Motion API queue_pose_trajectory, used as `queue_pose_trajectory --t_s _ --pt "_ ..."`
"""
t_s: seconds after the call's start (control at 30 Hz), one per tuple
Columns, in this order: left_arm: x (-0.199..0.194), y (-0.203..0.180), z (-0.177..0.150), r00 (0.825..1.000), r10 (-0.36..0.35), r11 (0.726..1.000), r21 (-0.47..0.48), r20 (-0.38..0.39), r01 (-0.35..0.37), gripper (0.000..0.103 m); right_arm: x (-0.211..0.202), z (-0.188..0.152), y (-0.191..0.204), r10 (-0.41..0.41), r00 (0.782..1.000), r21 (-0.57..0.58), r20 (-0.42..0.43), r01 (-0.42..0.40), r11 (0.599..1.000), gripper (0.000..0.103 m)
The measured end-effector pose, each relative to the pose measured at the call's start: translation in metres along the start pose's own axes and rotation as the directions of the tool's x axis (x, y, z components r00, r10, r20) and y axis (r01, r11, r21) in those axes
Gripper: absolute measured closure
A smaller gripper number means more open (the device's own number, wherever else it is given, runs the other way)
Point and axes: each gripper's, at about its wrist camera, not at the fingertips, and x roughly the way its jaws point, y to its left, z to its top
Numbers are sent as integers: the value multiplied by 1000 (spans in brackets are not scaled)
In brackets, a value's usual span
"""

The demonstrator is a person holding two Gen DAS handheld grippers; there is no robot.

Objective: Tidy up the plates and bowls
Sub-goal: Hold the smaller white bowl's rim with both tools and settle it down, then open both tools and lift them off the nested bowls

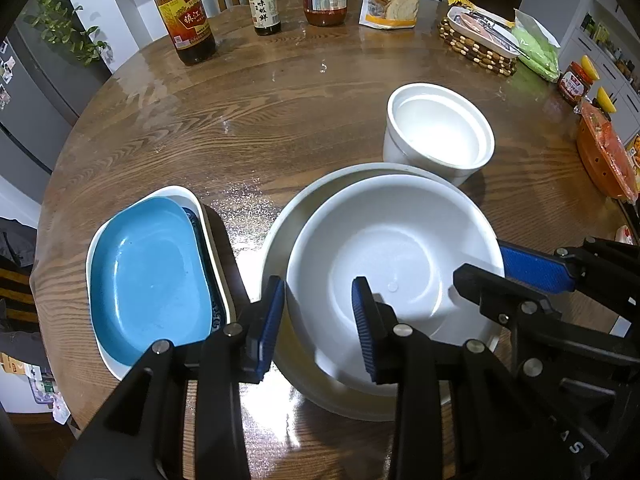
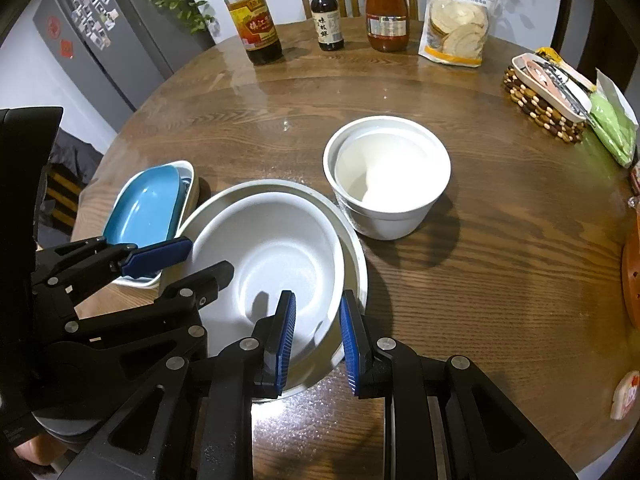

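Bowls [image 1: 394,276] of plain white sit nested, 1 inside a wider one, near the table [image 1: 256,120] edge. Left of them lies a blue dish [image 1: 150,276] in a white tray; behind them, to the right, stands a deep white pot [image 1: 438,132]. The left gripper [image 1: 318,318] straddles the inner bowl's left wall, whether pressing I cannot tell. The right gripper [image 2: 318,340] clamps both rims on the right side.

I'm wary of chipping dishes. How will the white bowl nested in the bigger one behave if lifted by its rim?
The white bowl looks glazed and rigid, so probably slippery under the pads and chip-prone. It sits loosely in the bigger bowl, so it may tilt or clink when lifted.
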Motion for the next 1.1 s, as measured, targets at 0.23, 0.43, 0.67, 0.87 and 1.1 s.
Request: queue_pose_trajectory --t_s 0.23,0.43,0.67,0.87,1.1 --pt "-3 -1 -1 1000 -1 1000 -4 5 1 66 -2 -2 0 -2 1000 8 9 2 1000 80" --pt "-6 -2 -1 1000 -1 1000 -8 13 1 62 -7 -3 -1 -24 999 17 23 23 1000 79" --pt "-14 2 -1 998 35 999 -26 46 -34 38 -15 -3 -15 -47 997 74 54 43 996 41" --pt "-17 6 -1 997 44 998 -41 60 -41 33 -17 -4 -13 -45 997 71 57 41 997 40" --pt "-18 7 -2 997 50 998 -48 59 -47 32 -18 -3 -14 -42 997 67 62 37 997 40"
